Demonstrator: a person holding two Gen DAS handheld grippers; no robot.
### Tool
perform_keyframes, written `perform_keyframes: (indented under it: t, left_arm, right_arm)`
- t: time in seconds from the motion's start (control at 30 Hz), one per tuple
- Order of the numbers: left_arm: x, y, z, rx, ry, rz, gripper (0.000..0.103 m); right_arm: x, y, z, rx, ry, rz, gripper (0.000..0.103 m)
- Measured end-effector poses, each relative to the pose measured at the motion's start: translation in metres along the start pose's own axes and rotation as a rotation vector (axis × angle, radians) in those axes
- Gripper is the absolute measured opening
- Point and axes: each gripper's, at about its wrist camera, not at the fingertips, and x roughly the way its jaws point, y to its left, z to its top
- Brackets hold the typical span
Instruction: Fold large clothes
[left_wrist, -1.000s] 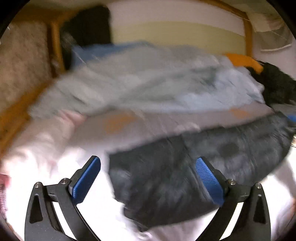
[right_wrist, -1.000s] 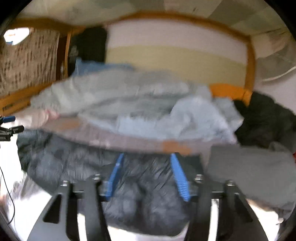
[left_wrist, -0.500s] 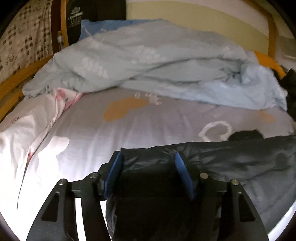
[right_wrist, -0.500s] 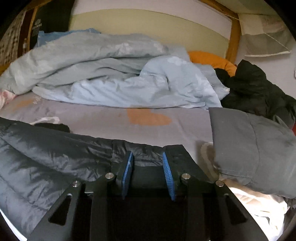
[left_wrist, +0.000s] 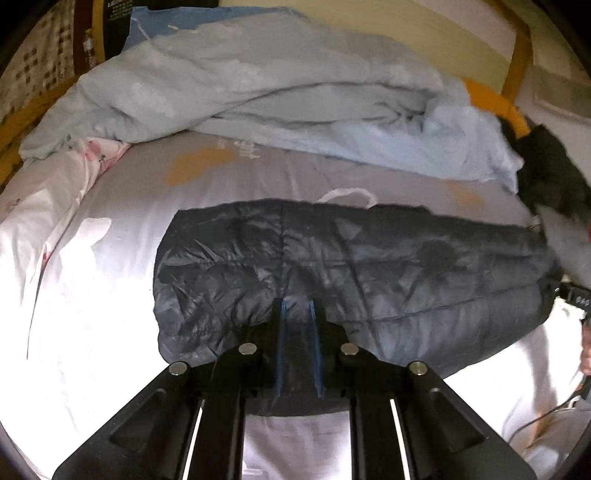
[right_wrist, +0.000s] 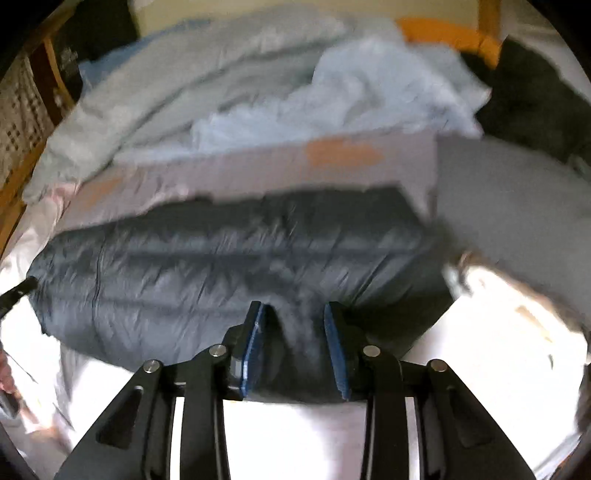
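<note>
A dark quilted puffer jacket (left_wrist: 362, 266) lies spread across the bed sheet (left_wrist: 92, 258), its near edge toward me. My left gripper (left_wrist: 297, 306) is shut on the jacket's near hem left of its middle seam. In the right wrist view the same jacket (right_wrist: 207, 266) fills the middle, blurred by motion. My right gripper (right_wrist: 295, 314) has its blue pads a hand's width apart with a bunched fold of the jacket hem between them. The right gripper's tip also shows at the left wrist view's right edge (left_wrist: 576, 297).
A crumpled light blue duvet (left_wrist: 258, 81) lies along the far side of the bed. A folded grey garment (right_wrist: 517, 214) and a black garment (right_wrist: 532, 99) lie at the right. A wooden bed frame (right_wrist: 14, 184) runs along the left and back.
Both grippers have pulled back and lowered, and the jacket now lies flat on the sheet. The left jaws have closed further onto the hem; the right jaws have widened slightly.
</note>
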Motion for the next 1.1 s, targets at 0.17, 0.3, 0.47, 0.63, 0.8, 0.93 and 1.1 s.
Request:
perform_keyframes:
  t: [0.17, 0.3, 0.47, 0.63, 0.8, 0.93, 1.1]
  left_arm:
    - [0.041, 0.028, 0.013, -0.078, -0.027, 0.130, 0.010]
    - [0.072, 0.037, 0.016, -0.010, -0.057, 0.198, 0.007]
    - [0.091, 0.043, 0.016, -0.024, 0.011, 0.185, 0.006]
    - [0.098, 0.032, 0.011, 0.046, 0.034, 0.242, 0.006]
    - [0.092, 0.040, 0.009, 0.023, -0.020, 0.217, 0.004]
    - [0.031, 0.015, 0.013, 0.018, -0.184, 0.151, 0.002]
    - [-0.041, -0.048, -0.006, 0.031, -0.335, -0.112, 0.002]
  right_arm:
    - [0.034, -0.021, 0.007, 0.080, -0.013, -0.001, 0.035]
    - [0.043, -0.006, 0.024, -0.043, -0.089, -0.124, 0.035]
    - [0.075, -0.034, 0.030, 0.076, 0.062, -0.036, 0.034]
    - [0.088, -0.043, 0.024, 0.100, 0.095, -0.001, 0.033]
    - [0.083, -0.033, 0.023, 0.061, 0.055, -0.049, 0.034]
    - [0.034, -0.031, 0.018, 0.078, -0.048, -0.013, 0.033]
    - [-0.022, -0.007, 0.016, 0.065, -0.139, 0.149, 0.022]
